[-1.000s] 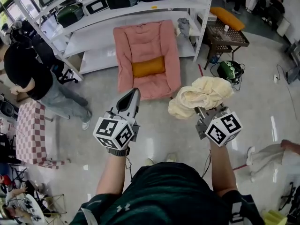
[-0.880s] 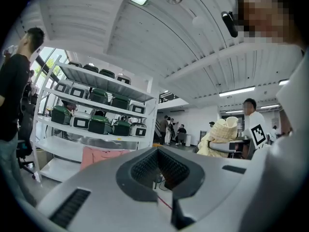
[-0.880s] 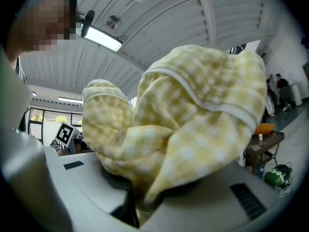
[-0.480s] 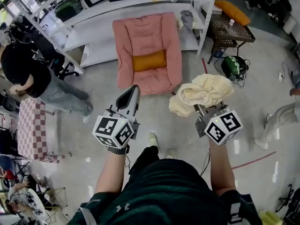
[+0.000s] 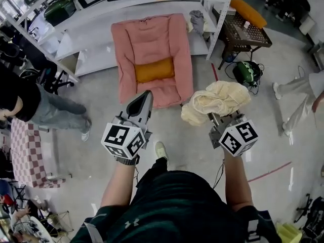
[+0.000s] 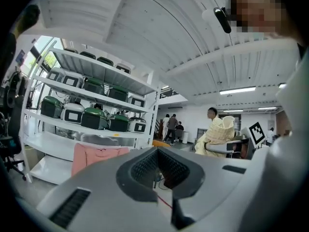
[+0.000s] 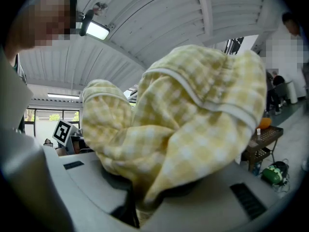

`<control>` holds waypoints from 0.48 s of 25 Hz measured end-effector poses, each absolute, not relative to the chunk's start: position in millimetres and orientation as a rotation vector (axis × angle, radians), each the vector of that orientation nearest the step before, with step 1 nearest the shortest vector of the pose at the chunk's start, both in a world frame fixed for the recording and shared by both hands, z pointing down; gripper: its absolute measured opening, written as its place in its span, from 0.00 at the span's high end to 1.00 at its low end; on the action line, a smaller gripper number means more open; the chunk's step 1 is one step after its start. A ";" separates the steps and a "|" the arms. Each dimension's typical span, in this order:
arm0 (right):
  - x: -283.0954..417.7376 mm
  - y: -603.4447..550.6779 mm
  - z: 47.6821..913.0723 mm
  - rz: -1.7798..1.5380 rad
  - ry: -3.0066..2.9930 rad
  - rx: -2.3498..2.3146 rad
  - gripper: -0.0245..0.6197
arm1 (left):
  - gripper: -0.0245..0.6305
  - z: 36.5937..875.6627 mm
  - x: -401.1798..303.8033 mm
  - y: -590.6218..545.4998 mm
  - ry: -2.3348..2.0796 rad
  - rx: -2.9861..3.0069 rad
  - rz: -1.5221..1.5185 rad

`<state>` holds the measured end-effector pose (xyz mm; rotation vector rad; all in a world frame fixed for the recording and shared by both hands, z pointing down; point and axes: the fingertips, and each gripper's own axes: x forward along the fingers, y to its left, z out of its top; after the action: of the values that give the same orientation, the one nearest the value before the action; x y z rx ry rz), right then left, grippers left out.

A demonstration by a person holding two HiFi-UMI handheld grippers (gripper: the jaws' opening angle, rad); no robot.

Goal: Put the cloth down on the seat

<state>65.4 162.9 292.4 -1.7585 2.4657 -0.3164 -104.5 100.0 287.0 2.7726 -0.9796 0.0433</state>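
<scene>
Gripping a fold of the yellow checked cloth between narrowly parted jaws, the right tool is holding it bunched in the air above the floor. The heap's long axis is running from lower left up to the right, while the left tool beside it is sitting pinched together and empty. The pink seat is lying ahead and left of the cloth, just beyond the left tool's tip, its long axis stretching away from the person toward the shelf. The coming move is therefore probably asking the right tool to go forward and leftward.
</scene>
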 end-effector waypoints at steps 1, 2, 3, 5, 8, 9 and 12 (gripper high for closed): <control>65.1 149.8 294.4 -0.325 2.460 -1.773 0.82 | 0.96 289.0 -104.5 85.4 -0.969 2.774 0.046; 64.9 136.6 296.7 -0.333 2.456 -1.789 0.82 | 0.96 291.0 -104.1 70.7 -0.958 2.775 0.048; 65.0 124.0 299.5 -0.341 2.452 -1.804 0.82 | 0.96 292.9 -103.4 56.6 -0.945 2.777 0.050; 66.2 100.5 306.3 -0.353 2.442 -1.837 0.82 | 0.96 296.8 -101.1 31.4 -0.915 2.784 0.054; 67.1 69.7 317.0 -0.362 2.429 -1.894 0.82 | 0.96 302.6 -98.6 -0.1 -0.859 2.794 0.052; 67.6 60.2 321.5 -0.365 2.426 -1.915 0.82 | 0.96 305.3 -97.4 -9.7 -0.841 2.796 0.051; 67.9 33.4 339.2 -0.373 2.415 -1.984 0.82 | 0.96 318.4 -95.9 -36.6 -0.790 2.806 0.060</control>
<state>67.9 33.4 339.2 -1.9839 2.4152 -0.3727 -95.9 -36.6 318.4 2.8059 -0.7902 0.0596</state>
